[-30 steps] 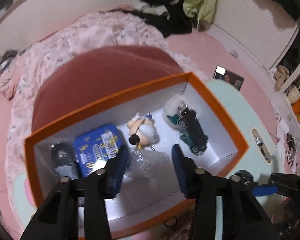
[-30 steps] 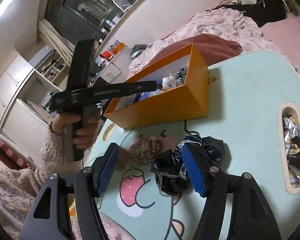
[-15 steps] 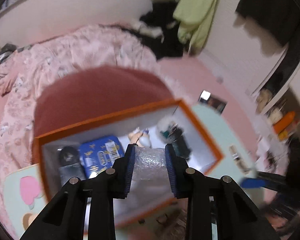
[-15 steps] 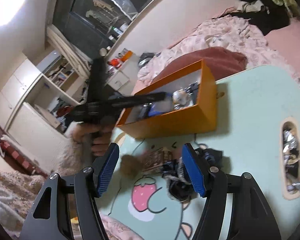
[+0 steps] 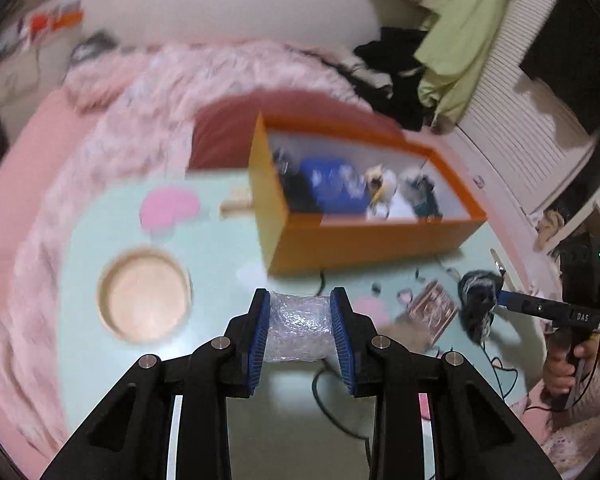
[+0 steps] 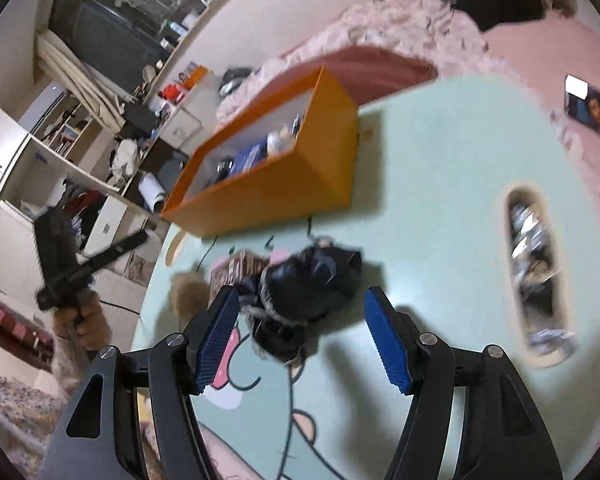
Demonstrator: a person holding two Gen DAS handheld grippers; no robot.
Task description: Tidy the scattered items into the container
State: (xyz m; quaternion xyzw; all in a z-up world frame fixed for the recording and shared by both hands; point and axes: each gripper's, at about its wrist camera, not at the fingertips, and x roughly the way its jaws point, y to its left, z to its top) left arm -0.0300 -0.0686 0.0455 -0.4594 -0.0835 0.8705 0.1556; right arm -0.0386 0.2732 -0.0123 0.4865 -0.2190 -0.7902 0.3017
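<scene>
Bubble wrap (image 5: pixel 298 328), a crumpled clear wad, sits pinched between the blue pads of the left gripper (image 5: pixel 300 332) above the mint-green table (image 5: pixel 220 248), on the near side of the orange box (image 5: pixel 364 236), which already holds a blue tin (image 5: pixel 332 188), a small figurine (image 5: pixel 382 184) and a dark toy car (image 5: pixel 424 196). The right gripper (image 6: pixel 300 332) hovers with its jaws spread wide and empty over a black scrunchie (image 6: pixel 312 280) lying on the table beside a small brown patterned box (image 6: pixel 236 272).
</scene>
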